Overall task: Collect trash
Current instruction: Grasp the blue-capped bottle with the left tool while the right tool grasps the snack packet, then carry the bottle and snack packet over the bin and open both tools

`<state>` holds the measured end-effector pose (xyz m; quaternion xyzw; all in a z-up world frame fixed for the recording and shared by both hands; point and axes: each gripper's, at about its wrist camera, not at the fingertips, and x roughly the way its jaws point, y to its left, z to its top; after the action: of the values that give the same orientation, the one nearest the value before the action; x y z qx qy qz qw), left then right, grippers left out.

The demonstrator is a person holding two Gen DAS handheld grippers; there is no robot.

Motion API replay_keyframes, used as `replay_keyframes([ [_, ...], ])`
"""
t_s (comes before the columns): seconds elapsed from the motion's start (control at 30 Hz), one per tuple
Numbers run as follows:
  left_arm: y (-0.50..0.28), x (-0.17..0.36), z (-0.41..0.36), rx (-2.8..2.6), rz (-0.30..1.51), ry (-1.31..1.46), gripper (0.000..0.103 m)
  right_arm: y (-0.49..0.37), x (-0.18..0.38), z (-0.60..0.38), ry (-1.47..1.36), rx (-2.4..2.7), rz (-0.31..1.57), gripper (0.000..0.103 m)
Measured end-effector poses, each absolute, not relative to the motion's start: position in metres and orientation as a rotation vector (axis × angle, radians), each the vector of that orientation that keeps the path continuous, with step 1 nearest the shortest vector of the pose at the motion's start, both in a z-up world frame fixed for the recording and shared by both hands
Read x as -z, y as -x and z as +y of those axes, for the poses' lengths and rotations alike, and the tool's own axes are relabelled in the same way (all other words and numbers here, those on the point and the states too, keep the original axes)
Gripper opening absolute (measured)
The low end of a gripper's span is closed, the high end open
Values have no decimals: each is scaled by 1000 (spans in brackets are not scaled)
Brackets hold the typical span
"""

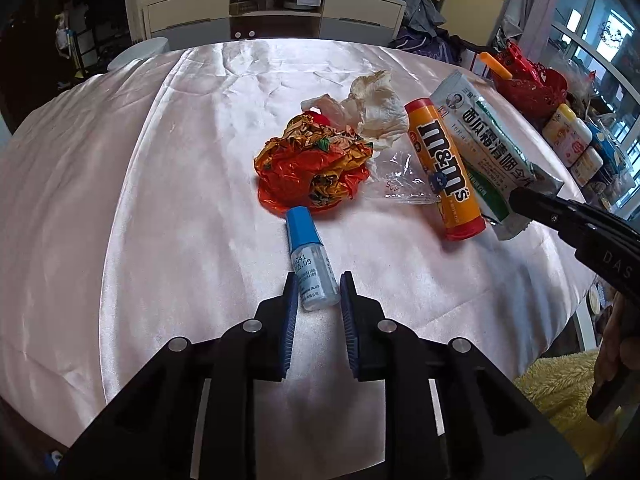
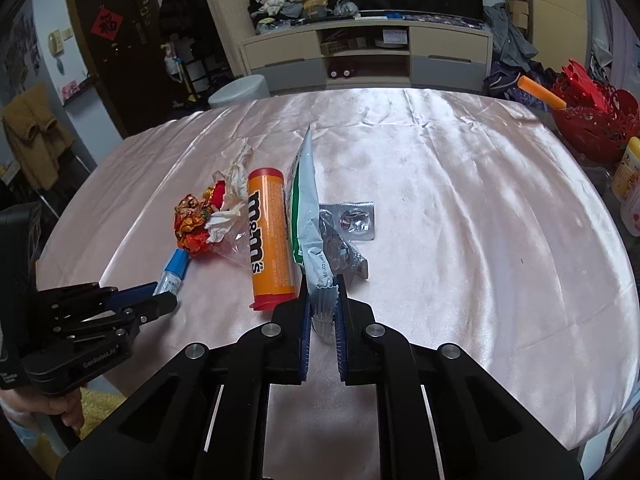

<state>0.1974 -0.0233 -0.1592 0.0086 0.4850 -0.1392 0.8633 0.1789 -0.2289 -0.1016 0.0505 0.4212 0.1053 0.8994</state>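
On the pink satin tablecloth (image 1: pixel 160 200) lies a small clear bottle with a blue cap (image 1: pixel 308 256). My left gripper (image 1: pixel 319 282) is shut on its base, a pad pressing each side. Just beyond it are a crumpled orange foil wrapper (image 1: pixel 316 164), a used tissue (image 1: pixel 376 108), clear plastic film (image 1: pixel 400 180) and an orange M&M's tube (image 1: pixel 442 172). My right gripper (image 2: pixel 323 288) is shut on the crimped end of a white-and-green packet (image 2: pixel 306 200), which stands on edge beside the tube (image 2: pixel 268 240). Silver blister packs (image 2: pixel 356 220) lie right of the packet.
A red basket (image 2: pixel 592 120) and yellow-white bottles (image 1: pixel 568 132) crowd the table's right edge. A white bin (image 2: pixel 240 90) stands beyond the far left edge, with a low cabinet (image 2: pixel 368 56) behind. A yellow fluffy cloth (image 1: pixel 560 384) lies below the near edge.
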Motion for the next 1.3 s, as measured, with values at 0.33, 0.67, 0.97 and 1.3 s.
replay_keyframes([
  [0.33,-162,129,-22,301,952,-30,18,-150,72,-231,-123,-223,814,11],
  [0.67,-101,115,-16,316,930,-1,18,-87,59,-220,-124,-285,802,11],
  [0.97,-41,135,-13,328,971,5,18,-40,88,-210,-157,-357,889,11],
  [1.3,0,183,-4,334,1072,30,18,-2,136,-198,-158,-420,1021,11],
])
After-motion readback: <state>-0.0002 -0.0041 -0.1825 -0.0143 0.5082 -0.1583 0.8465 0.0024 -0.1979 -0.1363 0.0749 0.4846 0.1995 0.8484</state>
